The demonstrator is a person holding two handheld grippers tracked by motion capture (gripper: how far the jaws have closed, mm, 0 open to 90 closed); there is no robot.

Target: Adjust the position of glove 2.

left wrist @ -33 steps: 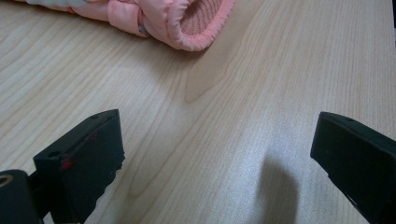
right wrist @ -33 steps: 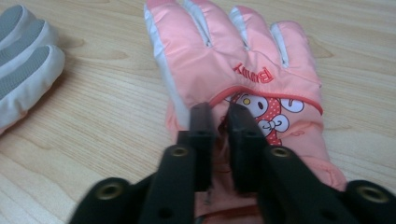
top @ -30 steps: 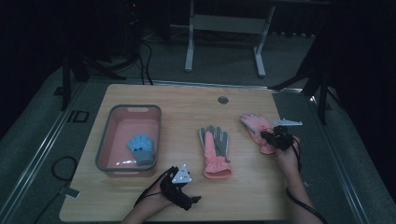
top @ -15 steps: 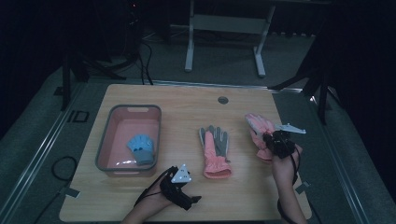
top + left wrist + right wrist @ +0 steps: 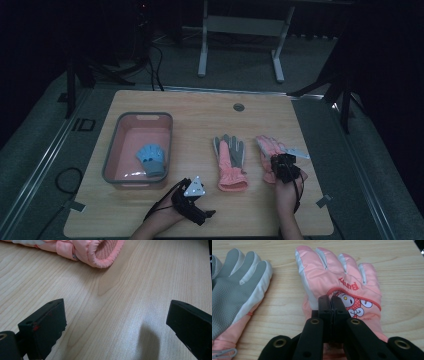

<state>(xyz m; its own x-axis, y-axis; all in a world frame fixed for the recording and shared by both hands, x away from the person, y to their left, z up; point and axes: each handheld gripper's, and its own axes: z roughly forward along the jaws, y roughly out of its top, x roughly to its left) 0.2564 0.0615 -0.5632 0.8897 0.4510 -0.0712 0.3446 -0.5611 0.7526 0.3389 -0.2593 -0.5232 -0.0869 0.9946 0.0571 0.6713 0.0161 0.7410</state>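
Pink padded glove (image 5: 337,277), quilted fingers, woodgrain table (image 5: 402,260)

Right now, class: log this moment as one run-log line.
right tool: shut on pink glove | left tool: open on bare table | grey-palm glove: table middle | blue glove: in bin

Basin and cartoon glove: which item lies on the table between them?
A glove lying grey palm up, seen in the high view between basin and cartoon glove.

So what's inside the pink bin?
A small blue glove lies inside the pink bin, near its right wall. The floor directly under that glove is covered, so nothing can be told there.
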